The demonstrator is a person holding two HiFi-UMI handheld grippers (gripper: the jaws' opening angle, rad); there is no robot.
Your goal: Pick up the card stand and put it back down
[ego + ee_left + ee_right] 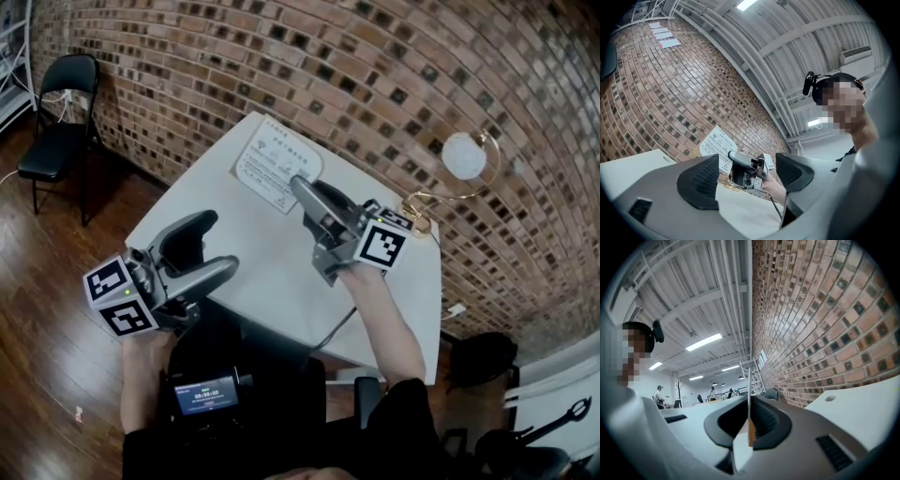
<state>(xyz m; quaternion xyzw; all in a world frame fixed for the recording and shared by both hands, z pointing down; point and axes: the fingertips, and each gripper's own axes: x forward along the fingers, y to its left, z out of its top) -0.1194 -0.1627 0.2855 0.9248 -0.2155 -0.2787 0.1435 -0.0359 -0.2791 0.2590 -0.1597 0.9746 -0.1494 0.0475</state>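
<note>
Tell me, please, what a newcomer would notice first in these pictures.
First comes the right gripper, its fingers shut on the white card stand, which it holds over the far side of the white table. Next is the left gripper, open and empty, at the table's near left corner. Behind them stands a brick wall, with a globe lamp at the right.

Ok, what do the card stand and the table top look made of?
Card stand: thin white printed sheet, paper or plastic; seen edge-on, a brown, wood-like strip shows at its foot. Table: smooth white matte top, probably laminate; no grain shows.
</note>
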